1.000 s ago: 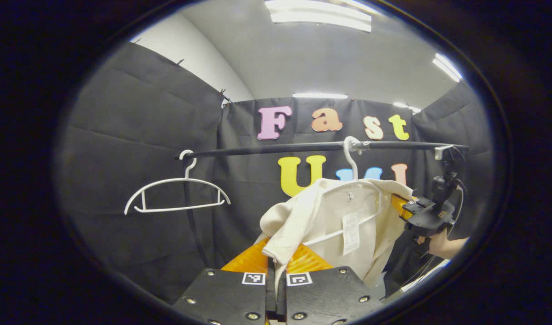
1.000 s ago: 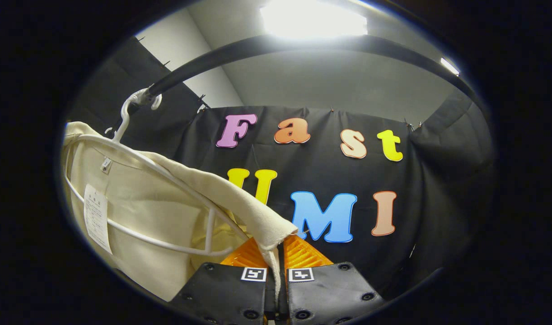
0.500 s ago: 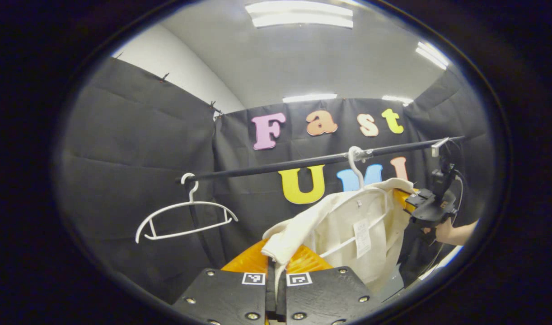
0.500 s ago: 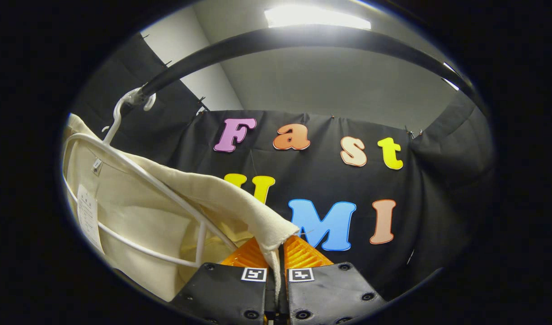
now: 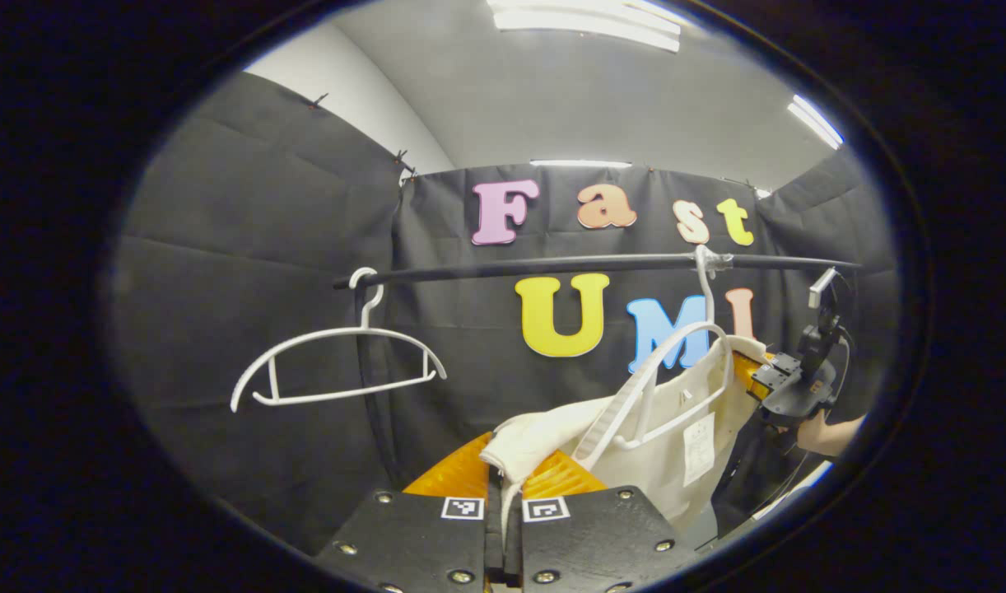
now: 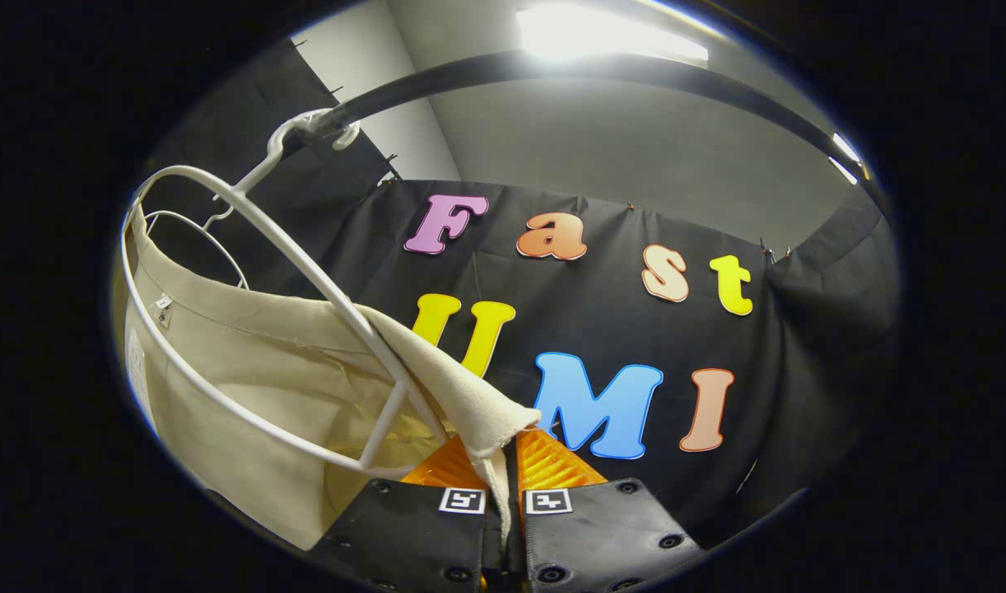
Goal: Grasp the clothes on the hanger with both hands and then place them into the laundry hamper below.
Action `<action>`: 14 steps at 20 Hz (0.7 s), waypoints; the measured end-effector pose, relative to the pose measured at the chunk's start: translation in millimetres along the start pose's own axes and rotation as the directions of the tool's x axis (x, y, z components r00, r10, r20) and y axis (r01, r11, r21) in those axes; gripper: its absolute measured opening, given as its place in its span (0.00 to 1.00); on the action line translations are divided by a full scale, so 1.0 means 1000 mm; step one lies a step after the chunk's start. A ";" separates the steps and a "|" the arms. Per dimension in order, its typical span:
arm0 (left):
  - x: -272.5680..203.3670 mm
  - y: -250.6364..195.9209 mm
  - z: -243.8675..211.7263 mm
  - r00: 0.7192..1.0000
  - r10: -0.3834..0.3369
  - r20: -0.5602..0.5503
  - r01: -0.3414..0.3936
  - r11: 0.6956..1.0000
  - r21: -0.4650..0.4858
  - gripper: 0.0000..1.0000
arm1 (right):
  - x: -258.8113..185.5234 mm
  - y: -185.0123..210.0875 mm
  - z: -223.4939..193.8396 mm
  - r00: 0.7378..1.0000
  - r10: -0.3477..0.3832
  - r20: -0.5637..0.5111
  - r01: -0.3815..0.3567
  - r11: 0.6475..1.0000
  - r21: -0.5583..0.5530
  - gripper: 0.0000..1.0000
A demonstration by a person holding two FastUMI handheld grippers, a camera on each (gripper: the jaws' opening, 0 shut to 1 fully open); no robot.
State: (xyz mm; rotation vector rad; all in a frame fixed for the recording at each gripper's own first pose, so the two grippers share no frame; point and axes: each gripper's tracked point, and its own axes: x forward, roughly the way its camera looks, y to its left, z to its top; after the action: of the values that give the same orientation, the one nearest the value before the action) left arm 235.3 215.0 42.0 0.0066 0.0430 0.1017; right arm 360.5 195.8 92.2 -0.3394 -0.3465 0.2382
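The black rail (image 5: pixel 552 268) and empty hanger (image 5: pixel 338 362) (apparently well left) bar upward passage.

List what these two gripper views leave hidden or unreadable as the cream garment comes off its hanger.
- Laundry hamper: out of frame below.
- Garment lower hem: left gripper view, behind the left gripper.
- Care tag print: too small.
- Right gripper fingertips: right gripper view, under pinched cloth.
- Hand: cut off by the edge.

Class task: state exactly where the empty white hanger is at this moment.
In the left gripper view the empty white hanger hangs on the black rail at its left end, well left of the cream garment.
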 end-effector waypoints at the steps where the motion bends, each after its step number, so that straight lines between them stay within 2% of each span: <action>1: 0.004 0.001 -0.009 1.000 0.002 -0.014 -0.002 1.000 -0.012 0.02 | 0.001 0.002 -0.002 1.000 0.004 0.003 -0.004 1.000 -0.009 0.04; 4: 0.018 0.000 -0.023 0.999 0.008 -0.044 -0.010 0.999 -0.041 0.02 | 0.009 0.002 -0.009 1.000 0.007 0.004 -0.007 1.000 -0.030 0.04; 7: 0.025 -0.010 -0.026 0.999 0.006 -0.049 -0.009 0.998 -0.057 0.02 | 0.014 -0.005 -0.013 1.000 -0.008 0.001 0.008 1.000 -0.006 0.04; 10: 0.032 -0.021 -0.036 0.998 0.005 -0.059 -0.008 0.998 -0.055 0.02 | 0.017 -0.006 -0.034 0.999 -0.004 -0.037 0.003 1.000 -0.013 0.04; 14: 0.041 -0.032 -0.061 0.997 0.017 -0.081 -0.028 0.990 -0.136 0.02 | 0.004 -0.008 -0.053 0.997 -0.004 -0.072 0.002 1.000 -0.015 0.04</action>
State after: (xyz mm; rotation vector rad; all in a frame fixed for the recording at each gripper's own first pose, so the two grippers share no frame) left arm 276.4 187.8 -21.4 -0.1339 0.1159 0.1271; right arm 385.2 174.6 49.1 -0.3615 -0.2775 0.2200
